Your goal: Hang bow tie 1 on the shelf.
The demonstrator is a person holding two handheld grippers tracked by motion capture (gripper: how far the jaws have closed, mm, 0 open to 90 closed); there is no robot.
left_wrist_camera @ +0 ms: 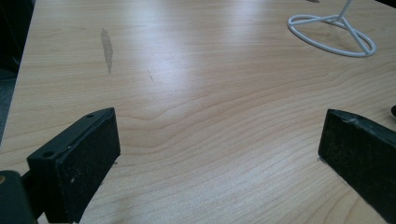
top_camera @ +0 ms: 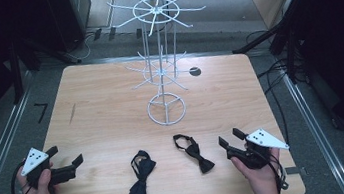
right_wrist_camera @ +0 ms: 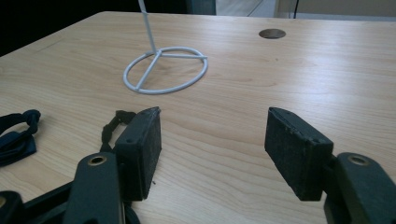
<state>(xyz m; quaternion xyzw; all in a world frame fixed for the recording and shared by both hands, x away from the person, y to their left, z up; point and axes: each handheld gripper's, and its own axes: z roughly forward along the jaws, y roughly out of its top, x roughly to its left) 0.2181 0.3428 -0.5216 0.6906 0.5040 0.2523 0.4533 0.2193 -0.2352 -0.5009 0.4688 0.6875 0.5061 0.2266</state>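
high view: the wooden table [top_camera: 111,110] carries a white wire rack [top_camera: 160,58] standing upright toward its far middle, with two tiers of bare spokes and a ring foot. no spoke has anything hanging on it, so the hanging job looks not yet begun. two black bow ties lie flat near the front edge, well apart from the rack: the left bow tie [top_camera: 141,174] and the right bow tie [top_camera: 194,152], close to each other but not touching.

the left gripper [top_camera: 65,164] sits at the front left corner, jaws spread wide with bare wood between them, nothing held. the left gripper view shows the same gap, with the rack's foot [left_wrist_camera: 331,35] far off at the upper right. the right gripper [top_camera: 230,140] is near the front right, just beside the right bow tie, its jaws parted and empty. in the right gripper view its left jaw hides part of that tie's strap [right_wrist_camera: 112,128], and the other tie's edge [right_wrist_camera: 16,135] lies at the left.

my reading: everything is left to do, meaning picking up each tie and hooking it on a spoke, and the right bow tie seems the likely first one.
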